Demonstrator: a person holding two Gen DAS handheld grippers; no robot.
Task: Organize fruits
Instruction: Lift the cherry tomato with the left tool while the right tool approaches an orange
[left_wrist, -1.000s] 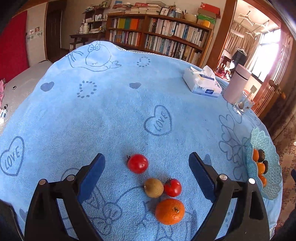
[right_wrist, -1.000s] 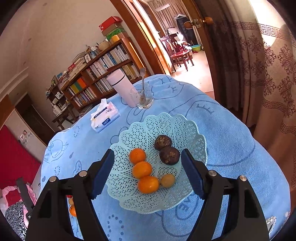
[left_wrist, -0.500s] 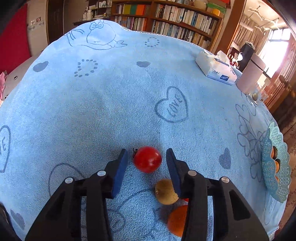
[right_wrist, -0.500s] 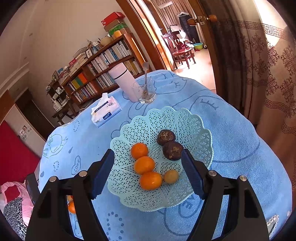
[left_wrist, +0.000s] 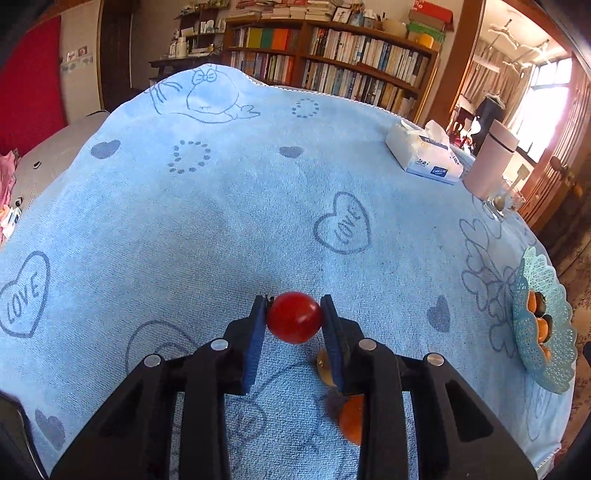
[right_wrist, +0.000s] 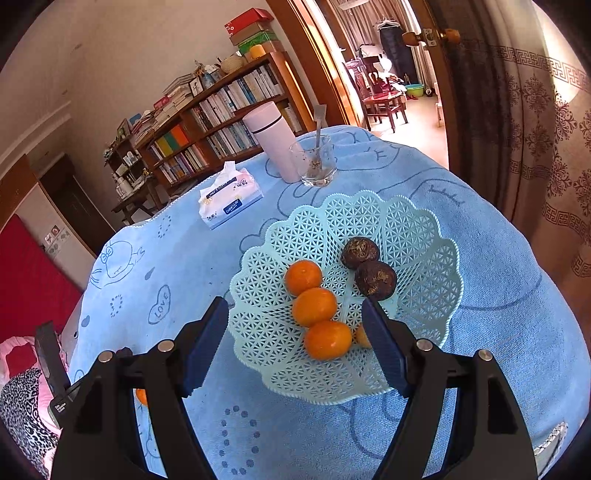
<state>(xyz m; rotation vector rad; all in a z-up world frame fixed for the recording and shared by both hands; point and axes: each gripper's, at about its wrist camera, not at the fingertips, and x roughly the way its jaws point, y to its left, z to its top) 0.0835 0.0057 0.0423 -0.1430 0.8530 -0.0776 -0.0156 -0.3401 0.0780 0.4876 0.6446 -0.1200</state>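
The left gripper (left_wrist: 294, 317) reaches forward low over the blue-towelled tabletop (left_wrist: 229, 221), its fingers (left_wrist: 255, 336) closed onto a red cherry tomato (left_wrist: 294, 317) pinched between the pads. Just behind the right-hand finger lie a brownish fruit (left_wrist: 323, 365) and an orange (left_wrist: 351, 421), partly hidden. The right gripper (right_wrist: 295, 343) hovers over the pale green basket (right_wrist: 417, 236), fingers (right_wrist: 382, 350) spread wide and holding nothing, with three oranges (right_wrist: 314, 306) between them.

Home, likely living room: packed bookshelf (left_wrist: 332, 48), towel-covered table (left_wrist: 221, 206), tissue box (right_wrist: 229, 201), patterned curtain (right_wrist: 546, 110).
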